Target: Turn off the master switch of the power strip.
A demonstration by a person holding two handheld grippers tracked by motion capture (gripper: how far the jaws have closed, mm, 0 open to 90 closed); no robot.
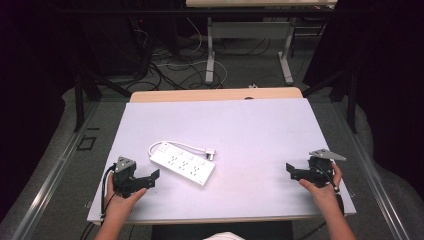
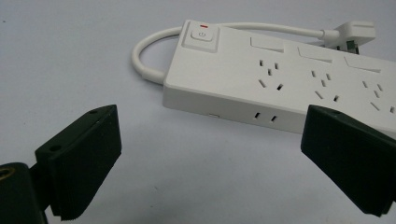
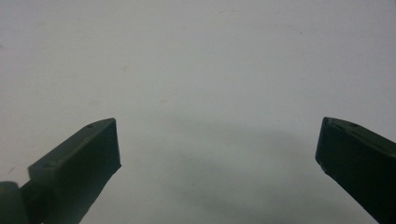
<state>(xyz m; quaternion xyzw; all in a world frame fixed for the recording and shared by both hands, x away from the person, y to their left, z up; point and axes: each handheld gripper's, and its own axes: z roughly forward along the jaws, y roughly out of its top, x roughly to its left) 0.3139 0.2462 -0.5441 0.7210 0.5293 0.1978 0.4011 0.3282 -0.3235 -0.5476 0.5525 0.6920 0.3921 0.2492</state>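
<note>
A white power strip (image 1: 183,164) lies flat on the white table (image 1: 250,130), its short cable looped back to a plug (image 1: 210,153). In the left gripper view the power strip (image 2: 289,88) sits just ahead of the jaws, with a power button (image 2: 201,36) at its near end and the plug (image 2: 357,33) behind. My left gripper (image 1: 154,176) rests at the front left, open, a little short of the strip, with nothing between its jaws. Open as well, my right gripper (image 1: 291,171) sits at the front right over bare table (image 3: 210,93).
The table's front edge (image 1: 220,219) runs just behind both hands. Beyond the far edge stand another desk's legs (image 1: 210,55) and loose cables (image 1: 165,65) on the floor. Dark curtains close both sides.
</note>
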